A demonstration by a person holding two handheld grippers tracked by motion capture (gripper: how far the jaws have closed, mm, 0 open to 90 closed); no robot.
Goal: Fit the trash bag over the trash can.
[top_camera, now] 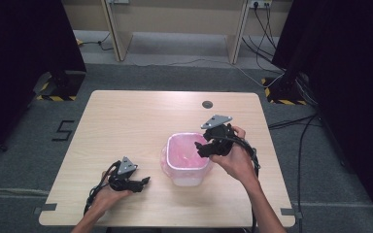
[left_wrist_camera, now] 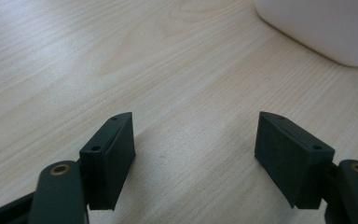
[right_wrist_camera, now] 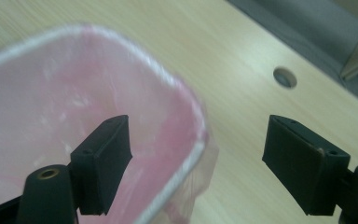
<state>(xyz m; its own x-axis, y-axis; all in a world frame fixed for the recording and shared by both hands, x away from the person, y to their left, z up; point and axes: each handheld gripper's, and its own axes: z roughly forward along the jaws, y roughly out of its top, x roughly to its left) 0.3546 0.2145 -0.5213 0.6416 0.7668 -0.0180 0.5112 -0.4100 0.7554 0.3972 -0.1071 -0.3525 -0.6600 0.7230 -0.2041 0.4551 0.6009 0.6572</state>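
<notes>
A small white bin lined with a pink plastic bag stands on the wooden table, right of centre. My right gripper hovers at the bin's right rim. In the right gripper view it is open: one jaw is over the pink inside, the other over the table outside, and the rim runs between them untouched. The bag's edge hangs over the rim there. My left gripper lies low near the table's front left, open and with nothing between its jaws. The bin's white wall stands ahead of it.
A round cable hole sits in the table behind the bin and appears in the right gripper view too. Dark curtains flank the table, a wooden desk frame stands behind it, and cables run over the floor at the right.
</notes>
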